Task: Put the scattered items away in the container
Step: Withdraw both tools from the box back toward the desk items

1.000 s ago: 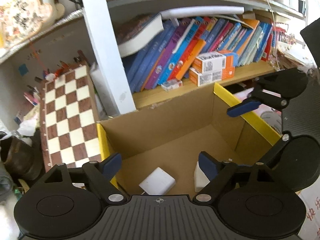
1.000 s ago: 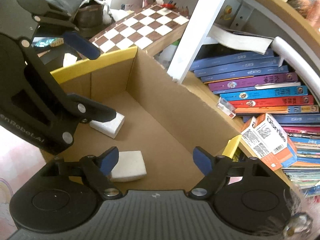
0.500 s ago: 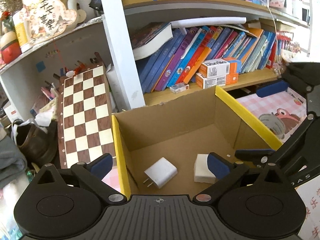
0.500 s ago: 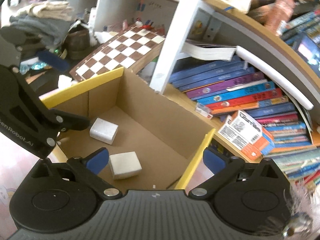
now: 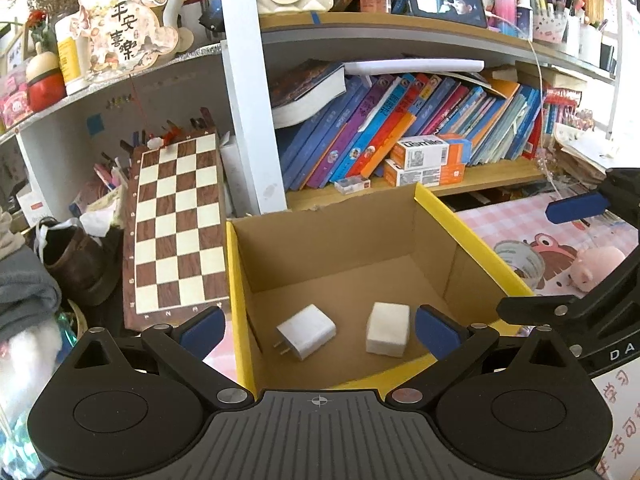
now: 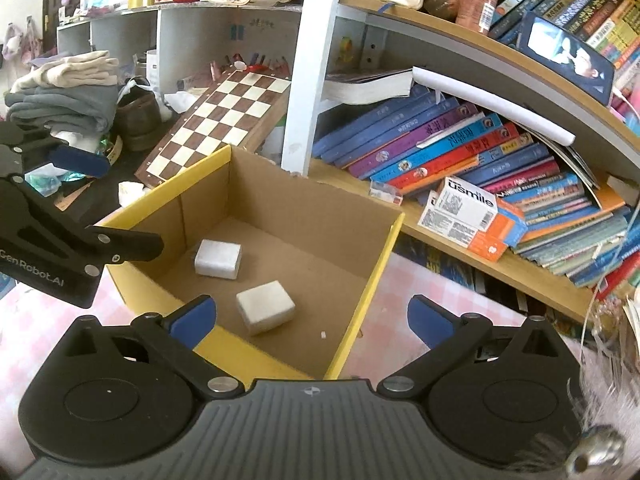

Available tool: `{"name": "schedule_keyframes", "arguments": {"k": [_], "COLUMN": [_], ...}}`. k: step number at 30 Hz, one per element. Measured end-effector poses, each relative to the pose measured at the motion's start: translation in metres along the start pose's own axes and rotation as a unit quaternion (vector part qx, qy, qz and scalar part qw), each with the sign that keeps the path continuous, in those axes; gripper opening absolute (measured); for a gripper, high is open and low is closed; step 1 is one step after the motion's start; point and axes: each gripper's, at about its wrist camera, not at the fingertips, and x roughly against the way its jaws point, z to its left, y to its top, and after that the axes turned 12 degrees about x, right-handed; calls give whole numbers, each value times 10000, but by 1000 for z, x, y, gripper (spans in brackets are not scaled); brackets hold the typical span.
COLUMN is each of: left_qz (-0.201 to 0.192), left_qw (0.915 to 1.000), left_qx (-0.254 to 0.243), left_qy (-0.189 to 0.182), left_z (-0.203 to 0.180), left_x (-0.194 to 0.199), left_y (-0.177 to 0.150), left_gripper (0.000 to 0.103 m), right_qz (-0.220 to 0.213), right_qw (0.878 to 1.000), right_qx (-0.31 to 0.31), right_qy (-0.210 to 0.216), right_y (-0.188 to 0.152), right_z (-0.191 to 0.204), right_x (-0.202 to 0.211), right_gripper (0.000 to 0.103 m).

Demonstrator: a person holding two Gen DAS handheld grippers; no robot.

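A cardboard box (image 5: 236, 280) with yellow-edged flaps stands on a pink checked cloth below a bookshelf. On its floor lie a white plug charger (image 5: 306, 332) and a white block (image 5: 388, 334), a little apart. My left gripper (image 5: 319, 331) hovers open above the box's near edge, with nothing between its fingers. In the right wrist view the box (image 6: 376, 268) holds the same charger (image 6: 218, 258) and block (image 6: 266, 306). My right gripper (image 6: 312, 319) is open and empty above the near right corner. The left gripper (image 6: 108, 204) shows at the left there.
A pink pig toy (image 5: 596, 268) and a tape roll (image 5: 520, 260) lie on the cloth right of the box. A chessboard (image 5: 176, 228) leans at its left beside a brown shoe (image 5: 76, 264). The shelf of books (image 6: 460, 152) and small cartons (image 6: 472, 216) runs close behind.
Both grippers have drawn back and up out of the box and their jaws have spread wider. The charger and the block stay on the box floor.
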Motion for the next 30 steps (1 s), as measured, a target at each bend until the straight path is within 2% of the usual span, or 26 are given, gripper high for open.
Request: {"name": "schedule_keyframes", "arguments": {"k": [8,22,30], "left_qz": [47,204,263], "left_qw": [9999,9990,9990], "left_qx": [146,382,329], "left_qy": [27,128,177], "left_z": [-2,-11,-22], "left_x": [10,15,16], "left_y": [-15,-35,-43], "left_gripper": [102,102,102], "right_qz": [44,301,476], "right_qw": [9992,9964,9929], "right_qx": [-336,-693,-972], "right_qy": [-230,-382,-489], "right_y": [-14,-48,-67], "right_z": [4,10,6], "right_x": [13,24,28], "right_gripper": [103,103,103]}}
